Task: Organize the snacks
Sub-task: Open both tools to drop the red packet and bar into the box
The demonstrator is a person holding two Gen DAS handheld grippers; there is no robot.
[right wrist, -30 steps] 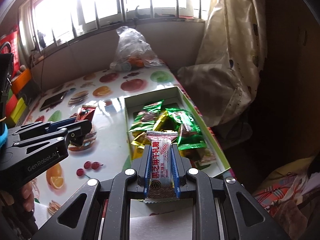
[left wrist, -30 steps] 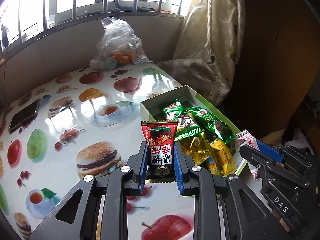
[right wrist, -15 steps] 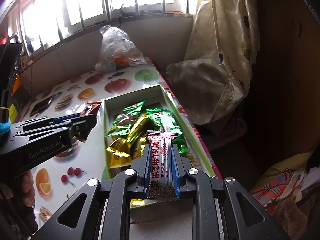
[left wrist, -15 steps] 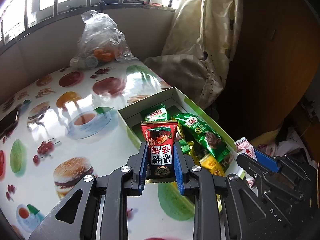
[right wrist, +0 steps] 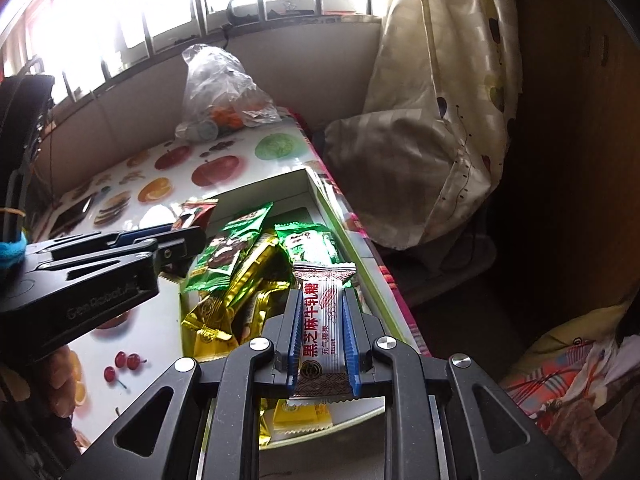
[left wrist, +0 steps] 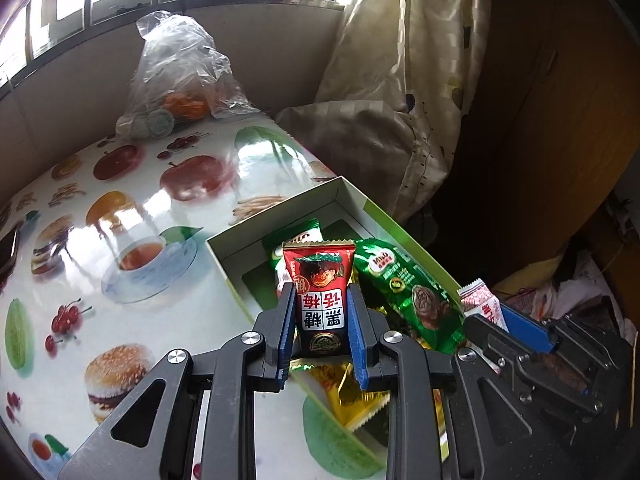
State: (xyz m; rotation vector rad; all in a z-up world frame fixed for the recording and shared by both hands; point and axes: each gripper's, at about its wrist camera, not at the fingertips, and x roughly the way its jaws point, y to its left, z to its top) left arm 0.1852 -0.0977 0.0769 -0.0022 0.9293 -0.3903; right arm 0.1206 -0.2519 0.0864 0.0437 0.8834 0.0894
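Observation:
My left gripper [left wrist: 320,300] is shut on a red and black snack packet [left wrist: 320,292], held upright above the near left part of the open green-rimmed box [left wrist: 276,216]. A white candy bar wrapper with red print [right wrist: 323,320] is clamped in my right gripper [right wrist: 322,300], above the box's right side [right wrist: 348,240]. Several green packets [left wrist: 404,288] and gold packets [right wrist: 248,280] lie inside the box. Each gripper shows in the other's view: the right gripper [left wrist: 492,316] with its white wrapper at lower right, the left gripper [right wrist: 192,236] with its red packet at left.
The table has a glossy fruit-and-burger print cloth [left wrist: 120,240]. A clear plastic bag with oranges [left wrist: 180,88] stands at the far edge under the window. A phone [left wrist: 8,248] lies at far left. A curtain [left wrist: 400,80] hangs right of the table, with clutter on the floor [right wrist: 560,380].
Both grippers have moved toward the box and a little lower with their packets still held. The box now sits closer and more centred under them.

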